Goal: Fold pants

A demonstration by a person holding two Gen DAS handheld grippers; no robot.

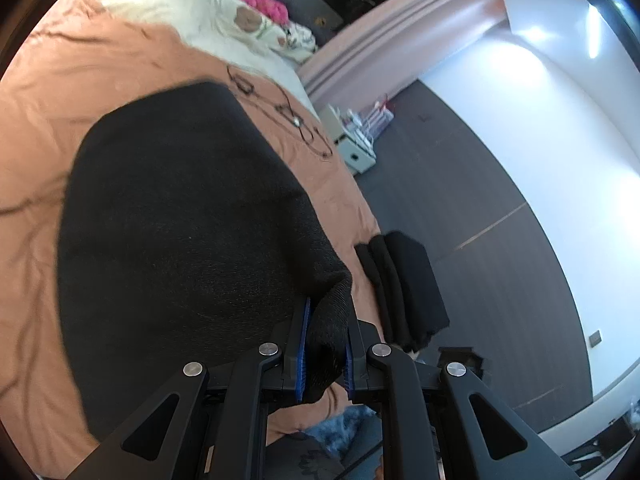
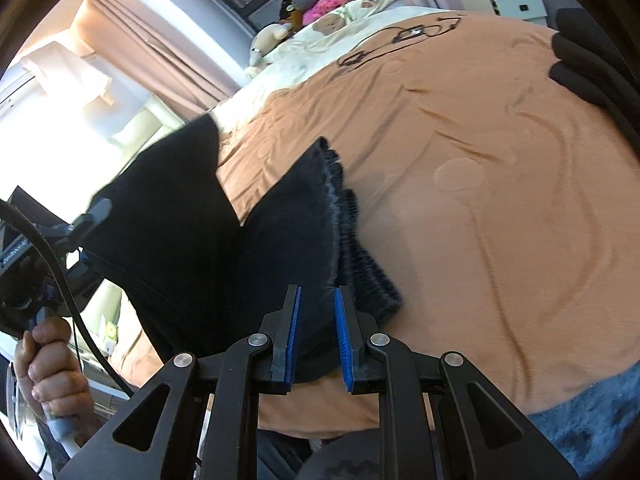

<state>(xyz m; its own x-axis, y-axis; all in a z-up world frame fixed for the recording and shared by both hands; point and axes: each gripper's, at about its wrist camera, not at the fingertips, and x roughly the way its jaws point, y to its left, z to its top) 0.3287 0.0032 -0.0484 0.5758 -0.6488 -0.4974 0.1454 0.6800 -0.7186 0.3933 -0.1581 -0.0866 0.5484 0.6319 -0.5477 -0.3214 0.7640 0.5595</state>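
Left gripper [image 1: 325,344] angled down, blue pads clamped on black pants [image 1: 180,220]; right gripper [image 2: 316,336] likewise gripping pants; person's hand [image 2: 52,364] wrapped round left gripper handle

Your black knit pants [image 1: 180,208] hang lifted over the orange bed, cloth pinched at two spots, the ribbed waistband [image 2: 344,216] gathered and drooping beside one.

My two wrist cameras look steeply down along their fingers, close over the orange bedspread [image 1: 36,128]; both share, seemingly, the far pillows [image 2: 332,20].
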